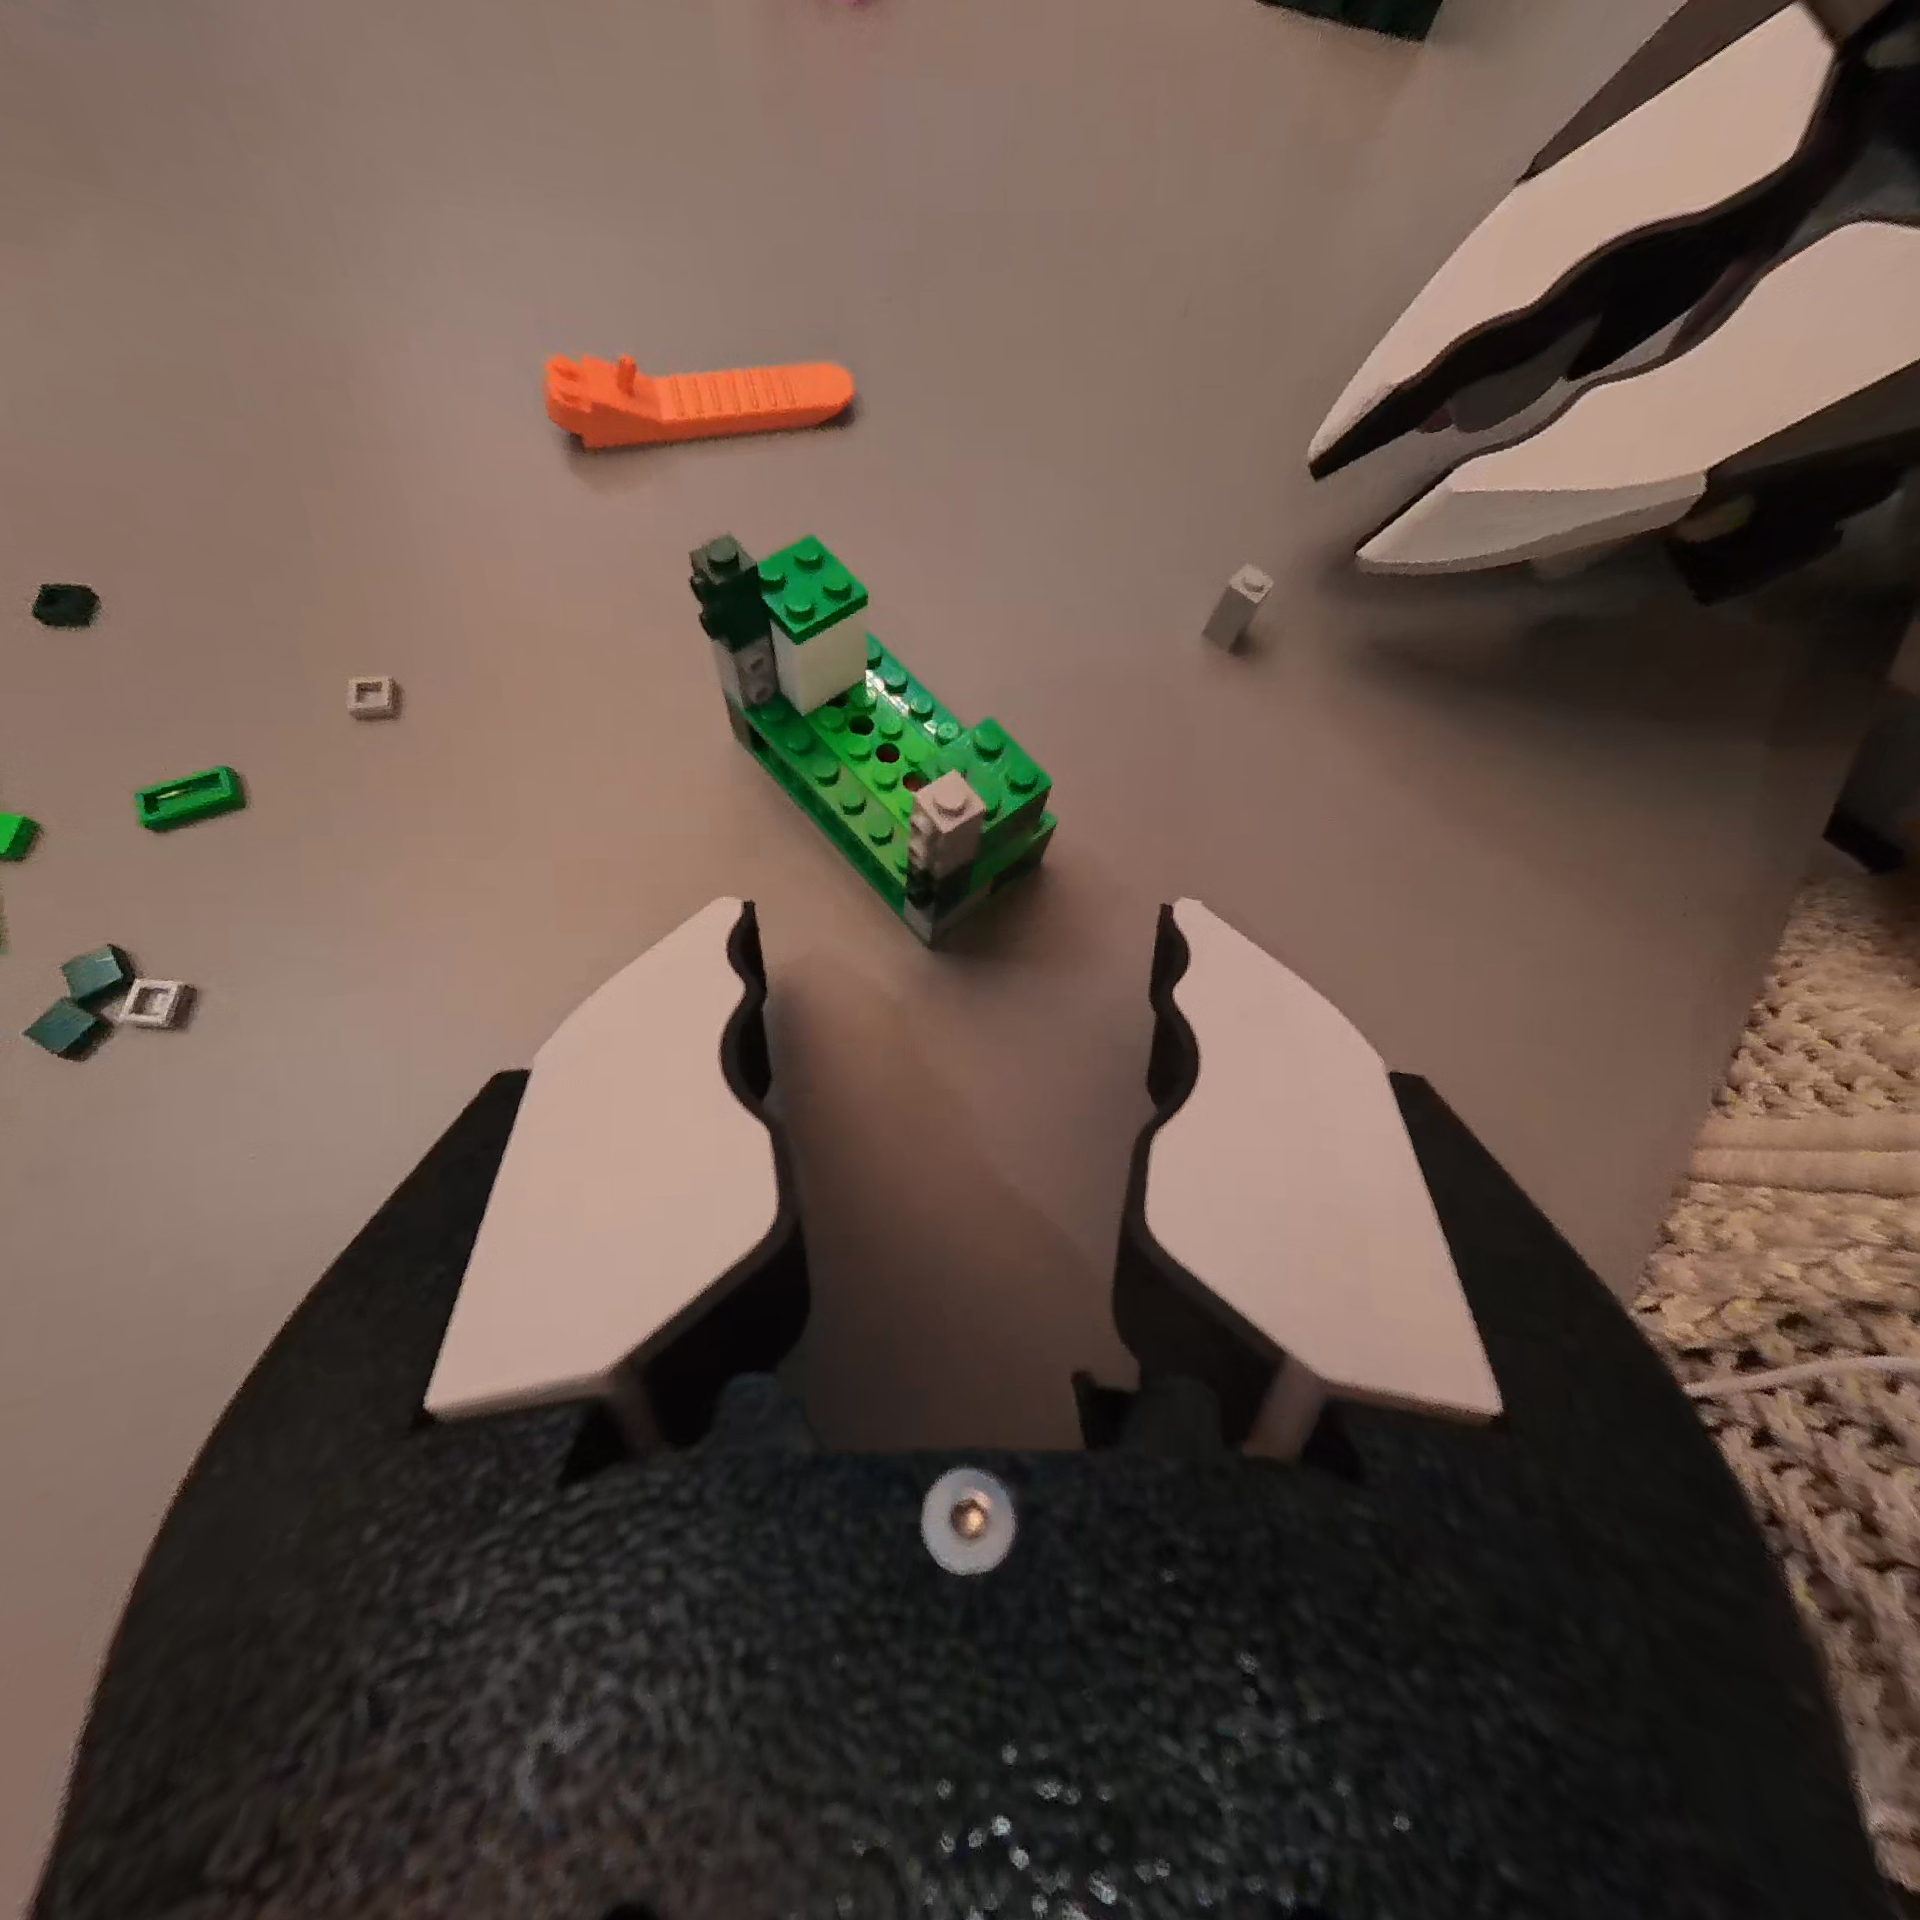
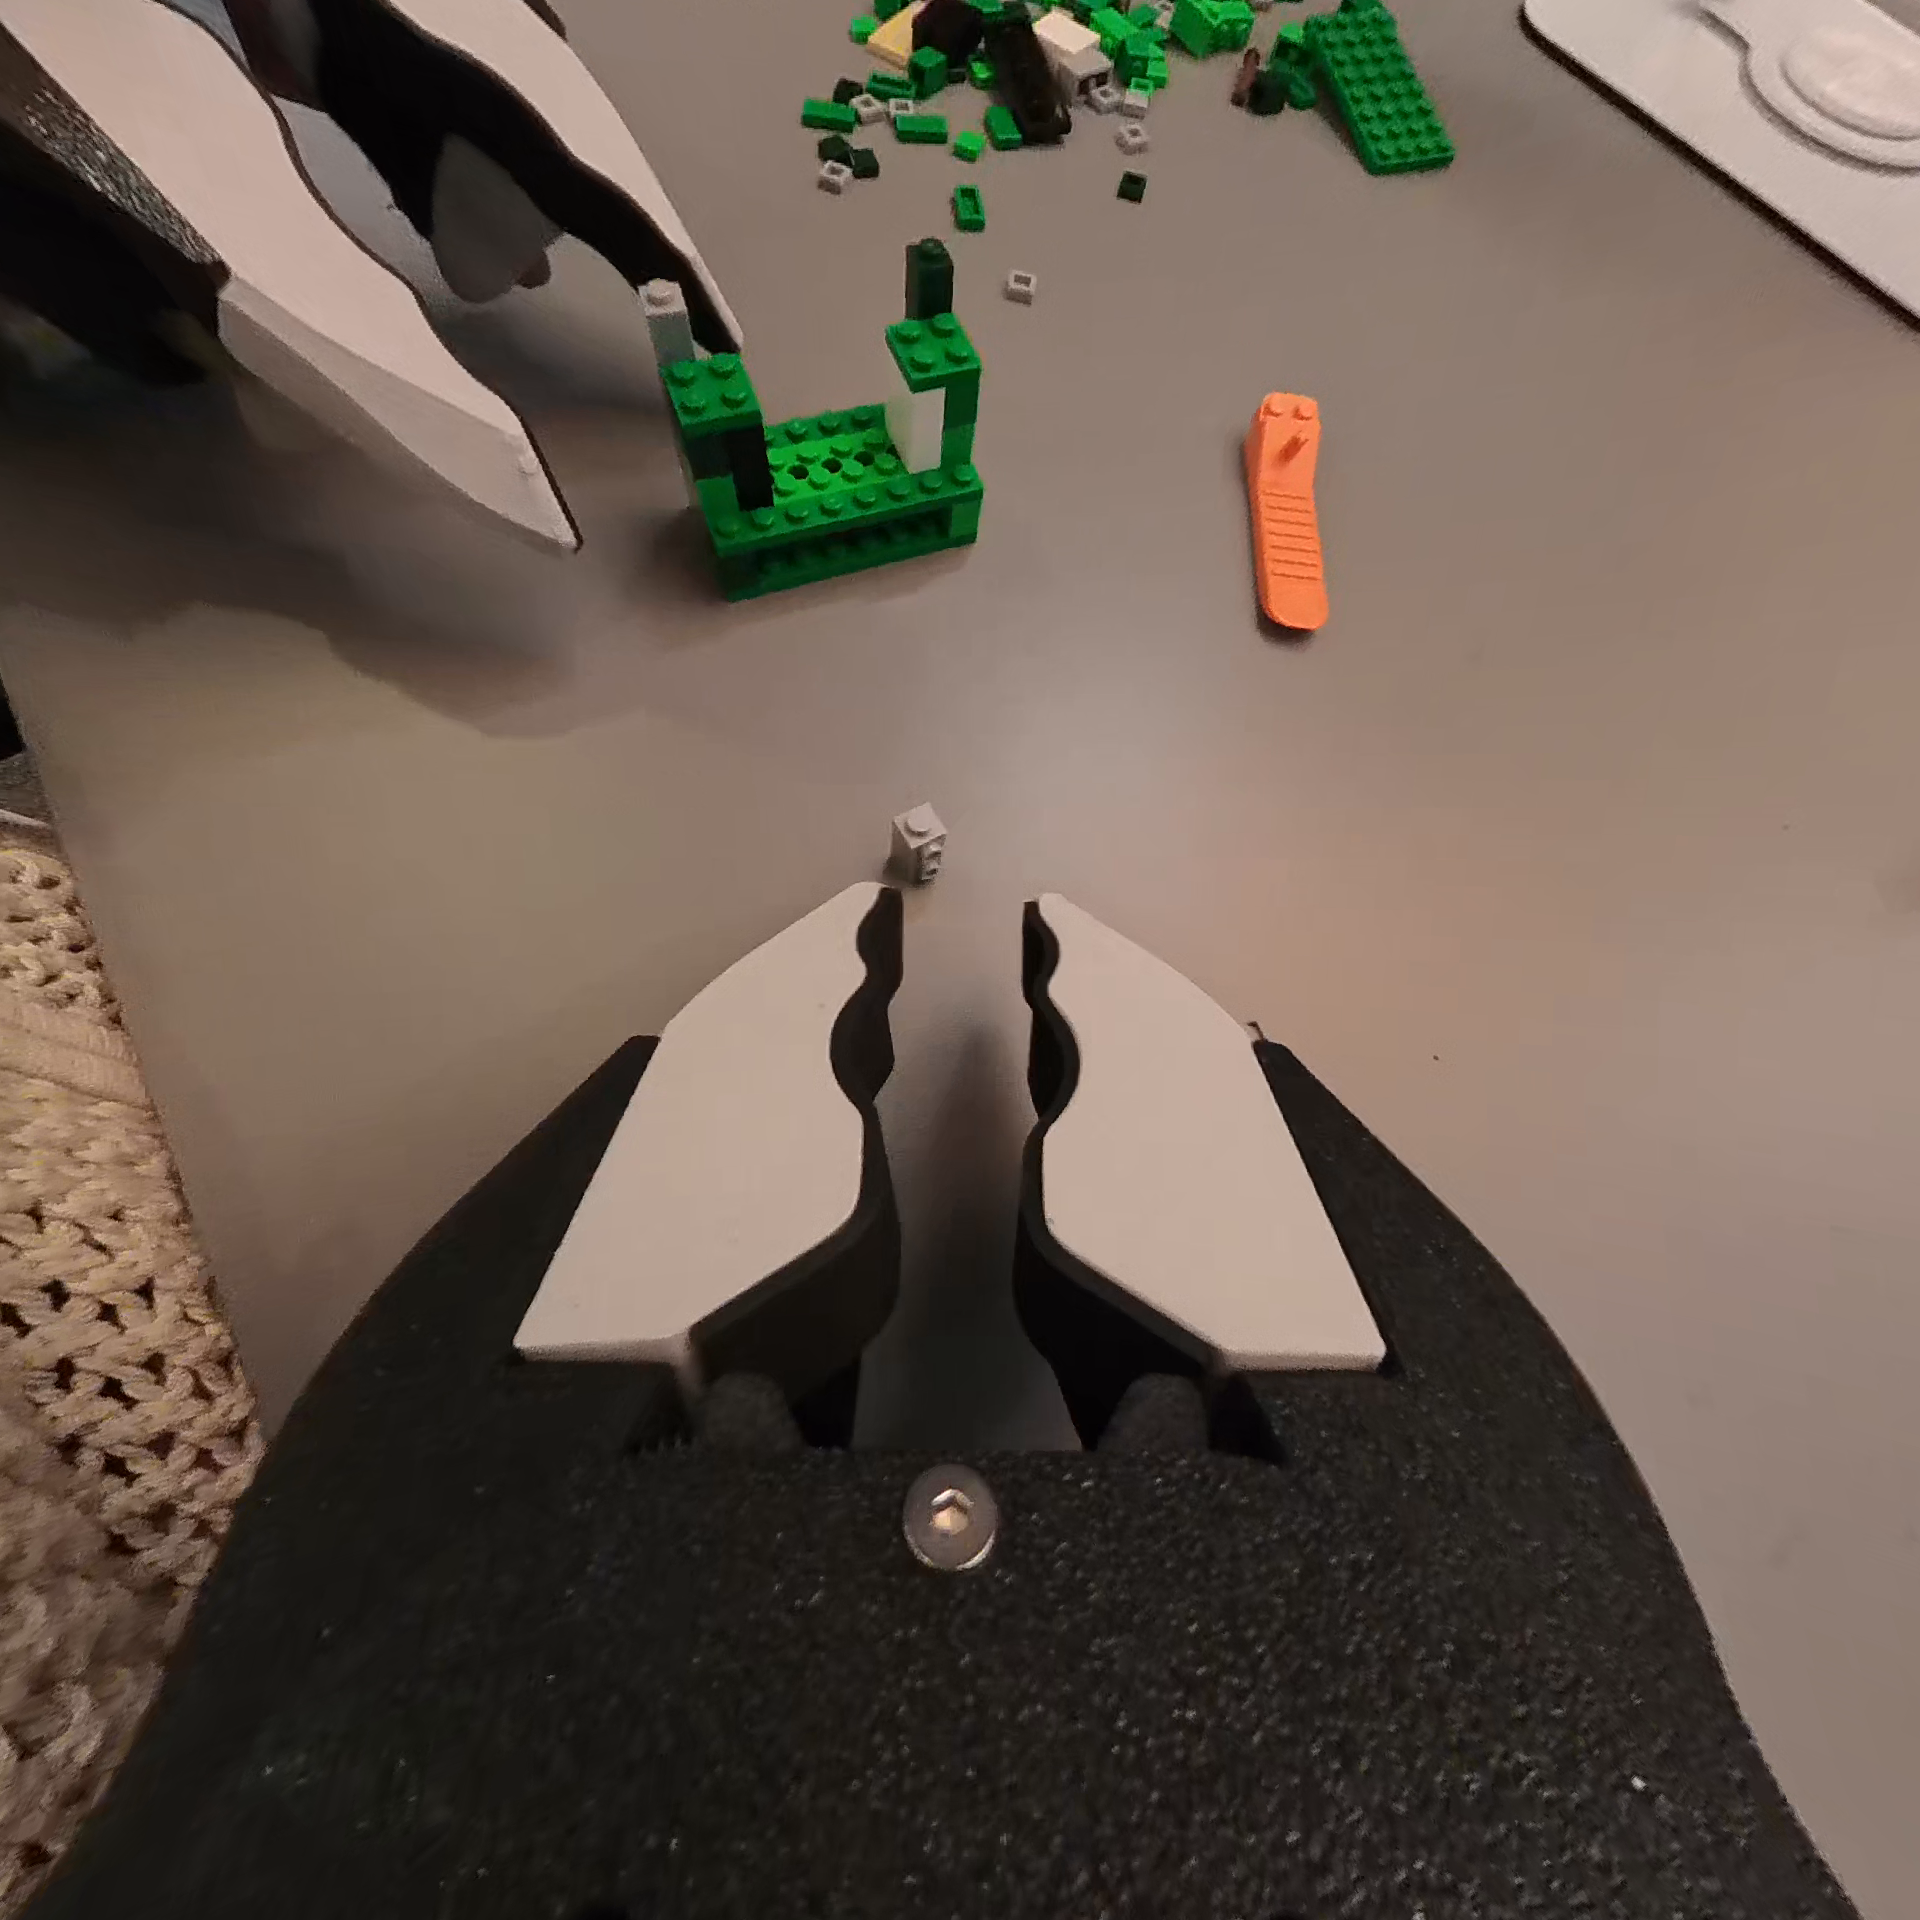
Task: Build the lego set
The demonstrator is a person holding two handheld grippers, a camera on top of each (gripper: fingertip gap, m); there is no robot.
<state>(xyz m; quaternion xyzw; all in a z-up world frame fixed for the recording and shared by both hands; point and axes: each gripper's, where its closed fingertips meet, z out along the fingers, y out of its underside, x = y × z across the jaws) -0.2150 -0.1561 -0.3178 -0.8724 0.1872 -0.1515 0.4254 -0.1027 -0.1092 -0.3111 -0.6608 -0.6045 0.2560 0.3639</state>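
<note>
A partly built green Lego model stands on the grey table, with a white block, a dark green post and a grey post on it. My left gripper is open and empty, with its fingertips just short of the model's near end. The model also shows in the right wrist view, with the left gripper beside its left end. My right gripper is open by a narrow gap and empty. A small grey brick stands just ahead of its left fingertip. The brick and right gripper also show in the left wrist view.
An orange brick separator lies right of the model. A pile of loose bricks and a green plate lie at the far side. A white board is at the far right. Loose pieces lie left. A knit rug lies beyond the table edge. The orange brick separator is about 15 centimetres from both grippers' fingertips. My left wrist view looks at it from another angle.
</note>
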